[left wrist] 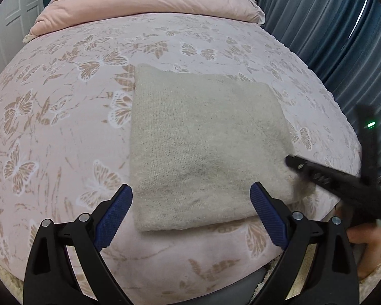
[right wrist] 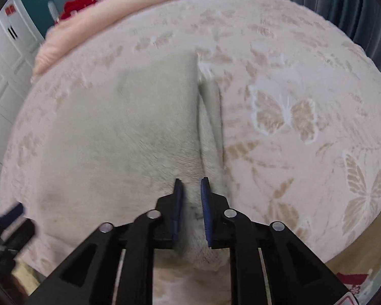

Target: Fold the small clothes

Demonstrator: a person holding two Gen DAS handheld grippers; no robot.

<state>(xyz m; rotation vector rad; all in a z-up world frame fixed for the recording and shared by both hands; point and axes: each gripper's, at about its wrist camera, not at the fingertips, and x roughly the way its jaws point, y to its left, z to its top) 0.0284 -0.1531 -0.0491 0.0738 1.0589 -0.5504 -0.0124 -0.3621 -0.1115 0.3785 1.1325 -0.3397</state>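
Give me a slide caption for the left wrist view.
Open left gripper hovers above a folded beige knit on the butterfly bedspread.

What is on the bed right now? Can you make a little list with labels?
surface: bed with a pink butterfly cover
garment: beige knit garment, folded into a rectangle, lying flat
far end: pink quilt, with something red behind it
left hand-held gripper: open, nothing between its pads
right hand-held gripper: narrow gap, over the garment's right edge, gripping nothing
side: blue curtain
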